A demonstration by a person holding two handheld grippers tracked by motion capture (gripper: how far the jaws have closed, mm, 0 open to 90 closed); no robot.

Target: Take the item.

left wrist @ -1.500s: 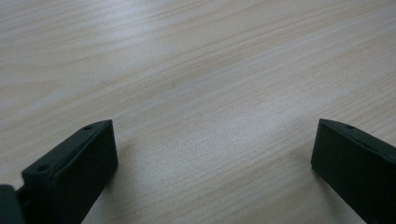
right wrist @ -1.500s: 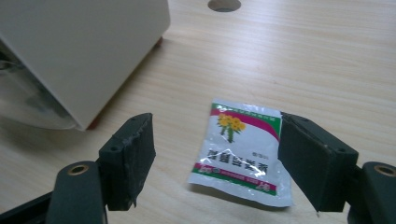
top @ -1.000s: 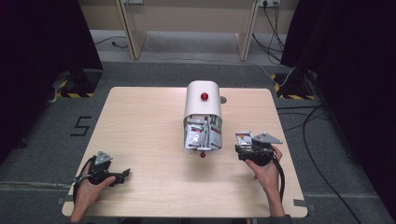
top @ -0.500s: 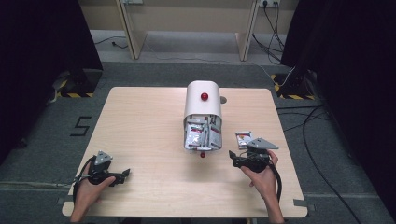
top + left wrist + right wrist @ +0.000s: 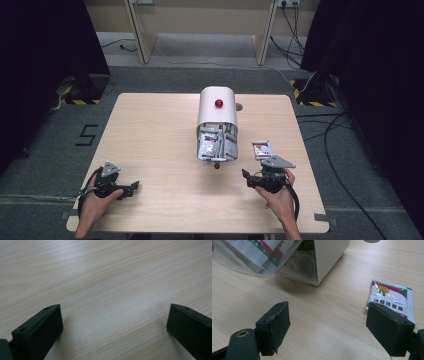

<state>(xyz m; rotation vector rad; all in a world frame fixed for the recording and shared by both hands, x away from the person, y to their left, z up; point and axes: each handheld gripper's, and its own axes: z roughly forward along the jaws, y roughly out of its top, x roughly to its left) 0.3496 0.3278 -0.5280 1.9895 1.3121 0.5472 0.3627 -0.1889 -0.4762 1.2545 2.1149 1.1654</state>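
Pale wood is carrying a white bin [image 5: 217,111] at mid-worktop [image 5: 150,130], its clear drawer [image 5: 216,146] standing open and stuffed with sachets. One sachet [image 5: 261,149] is lying flat just right of the bin. The right claw [image 5: 251,180], jaws wide and empty, is sitting near the sachet; picking it up looks the step in hand, calling for a short reach forward. The left claw [image 5: 129,188], also wide, is resting well left of the bin, with bare room around.
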